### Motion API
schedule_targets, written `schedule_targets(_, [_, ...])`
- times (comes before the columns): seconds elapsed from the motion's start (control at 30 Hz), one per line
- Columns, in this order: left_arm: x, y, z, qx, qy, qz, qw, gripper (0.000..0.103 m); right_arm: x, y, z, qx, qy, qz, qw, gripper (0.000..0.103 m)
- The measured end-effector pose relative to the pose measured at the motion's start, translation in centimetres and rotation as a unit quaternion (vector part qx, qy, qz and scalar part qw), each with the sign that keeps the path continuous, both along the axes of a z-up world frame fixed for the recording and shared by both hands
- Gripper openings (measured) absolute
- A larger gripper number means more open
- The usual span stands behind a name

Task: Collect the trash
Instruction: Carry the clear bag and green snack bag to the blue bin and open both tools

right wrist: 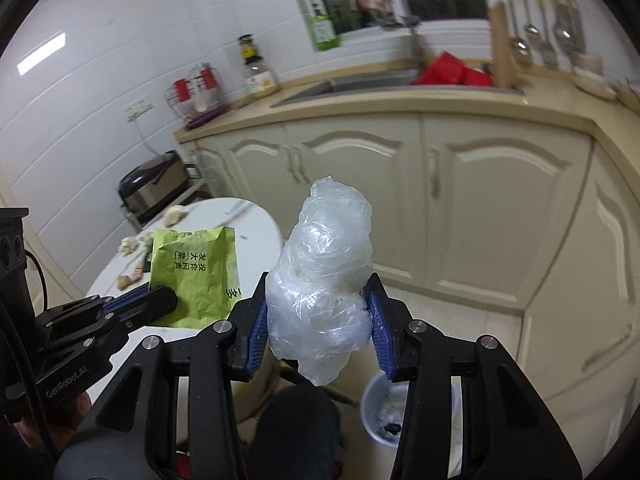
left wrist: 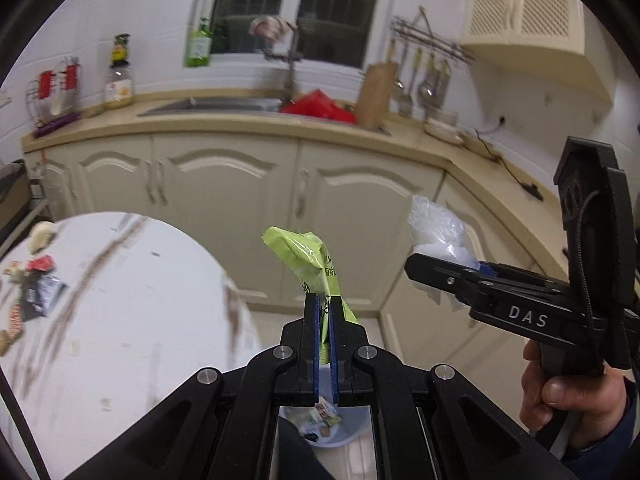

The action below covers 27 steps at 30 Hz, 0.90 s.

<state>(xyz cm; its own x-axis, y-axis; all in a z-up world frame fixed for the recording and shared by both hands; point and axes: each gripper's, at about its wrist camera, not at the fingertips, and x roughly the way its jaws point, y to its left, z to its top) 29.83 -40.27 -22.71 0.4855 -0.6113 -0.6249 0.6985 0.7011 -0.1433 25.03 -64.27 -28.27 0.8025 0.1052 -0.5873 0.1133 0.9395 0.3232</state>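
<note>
My left gripper (left wrist: pixel 325 300) is shut on a green snack wrapper (left wrist: pixel 306 254), held up in the air above a pale trash bin (left wrist: pixel 332 424) with trash in it. The wrapper also shows in the right wrist view (right wrist: pixel 192 272), with the left gripper (right wrist: pixel 160 298) at lower left. My right gripper (right wrist: pixel 318 304) is shut on a crumpled clear plastic bag (right wrist: pixel 324 280), above and left of the bin (right wrist: pixel 384 412). In the left wrist view the right gripper (left wrist: pixel 416 266) holds the plastic bag (left wrist: pixel 436 228) at right.
A round white table (left wrist: pixel 120 320) at left carries more wrappers (left wrist: pixel 34 292) and scraps. Cream cabinets (left wrist: pixel 240 200) and a counter with sink (left wrist: pixel 216 106) stand behind. A rice cooker (right wrist: pixel 154 184) sits by the wall. My knee (right wrist: pixel 296 432) is below.
</note>
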Motion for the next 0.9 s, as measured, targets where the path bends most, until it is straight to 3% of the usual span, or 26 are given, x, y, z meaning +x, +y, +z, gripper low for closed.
schedule_targets(0.3, [3.6,-8.9,-8.1,0.082,0.07,-0.051,0.9929,0.001,-1.3,-7.8,-10.2,0.051,0.086,-0.046,0.994,0.041])
schedule_targets(0.47, [7.7,-12.7,-13.4,0.128,0.118,-0.057,0.9831,0.002,-0.2,-10.5,-17.9,0.105,0.15,-0.055,0.982,0.041])
schedule_targets(0.63, [11.5,-15.9,-18.9,0.172,0.172,-0.049,0.9687,0.005,1.0,-12.3,-25.8,0.172,0.204,-0.061,0.962,0.042])
schedule_targets(0.7, [12.6,-16.9,-20.0,0.188,0.18,-0.045,0.9645,0.01,1.4,-12.5,-27.8,0.191,0.215,-0.061,0.956,0.042])
schedule_targets(0.83, [13.9,-18.4,-21.1,0.2,0.184,-0.038,0.9617,0.045,1.9,-13.1,-30.9,0.222,0.235,-0.07,0.944,0.047])
schedule_targets(0.9, [14.3,-18.7,-21.2,0.2,0.183,-0.031,0.9622,0.055,1.7,-13.4,-31.7,0.23,0.24,-0.078,0.94,0.052])
